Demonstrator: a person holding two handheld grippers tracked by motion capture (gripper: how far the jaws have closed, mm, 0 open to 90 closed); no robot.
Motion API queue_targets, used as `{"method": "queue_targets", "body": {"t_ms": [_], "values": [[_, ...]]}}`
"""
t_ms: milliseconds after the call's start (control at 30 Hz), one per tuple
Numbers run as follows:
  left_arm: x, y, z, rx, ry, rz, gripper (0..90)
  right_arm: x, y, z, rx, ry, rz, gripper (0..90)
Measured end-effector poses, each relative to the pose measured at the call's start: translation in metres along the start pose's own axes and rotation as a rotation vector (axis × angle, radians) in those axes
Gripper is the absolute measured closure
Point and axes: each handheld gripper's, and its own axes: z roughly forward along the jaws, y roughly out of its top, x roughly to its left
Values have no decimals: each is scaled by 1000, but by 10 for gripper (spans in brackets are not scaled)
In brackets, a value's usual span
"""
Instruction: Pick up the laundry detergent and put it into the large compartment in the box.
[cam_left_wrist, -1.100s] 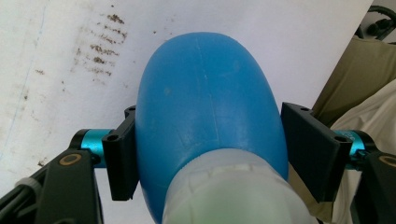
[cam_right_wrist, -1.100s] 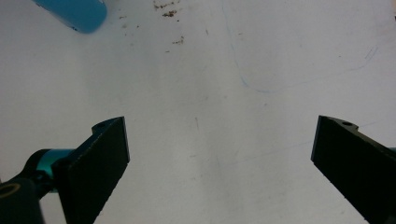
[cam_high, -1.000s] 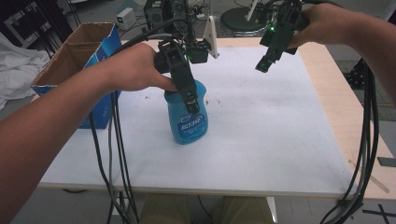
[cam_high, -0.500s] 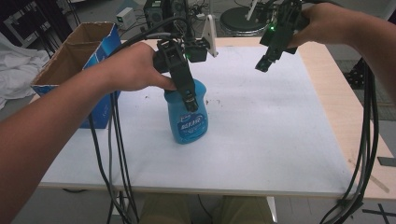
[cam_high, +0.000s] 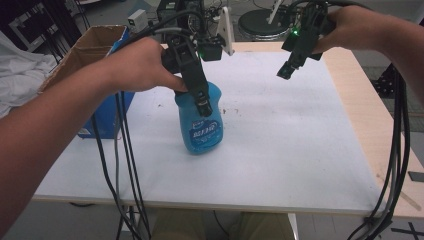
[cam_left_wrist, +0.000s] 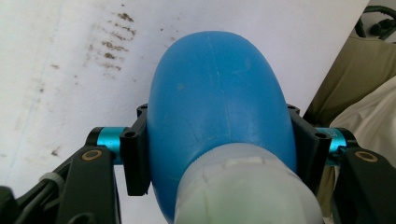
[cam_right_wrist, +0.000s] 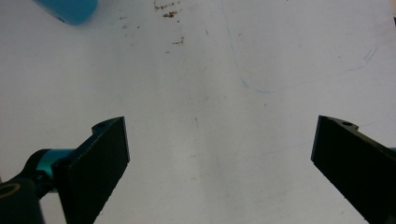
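Note:
A blue plastic bottle (cam_high: 202, 132) with a printed label stands on the white table (cam_high: 300, 150), left of centre. My left gripper (cam_high: 202, 102) comes down on it from above and is shut on its upper part. In the left gripper view both black jaws press against the sides of the blue bottle (cam_left_wrist: 219, 93), just below its pale neck, with the left gripper (cam_left_wrist: 217, 154) straddling it. My right gripper (cam_high: 286, 72) hangs above the far right part of the table, open. In its own view the right gripper (cam_right_wrist: 219, 154) has bare table between its jaws and the bottle (cam_right_wrist: 67, 9) at the top left corner.
An open cardboard box (cam_high: 85, 55) with a blue side sits at the table's left edge. Brown specks (cam_high: 230, 111) mark the table by the bottle. Black cables (cam_high: 120, 165) hang off the front left, and more (cam_high: 400, 150) hang at the right. Equipment stands behind the far edge.

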Motion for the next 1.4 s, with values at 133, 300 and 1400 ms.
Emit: {"method": "queue_targets", "body": {"t_ms": [133,300,1400], "values": [[-1,-3,-25,3,25,8,368,1,-1,-1,2,2,2,33],[0,-9,-66,-1,36,20,368,1,-2,-3,4,0,5,33],[74,-104,-215,-131,49,-95,370,-3,-4,-1,15,2,30,34]]}}
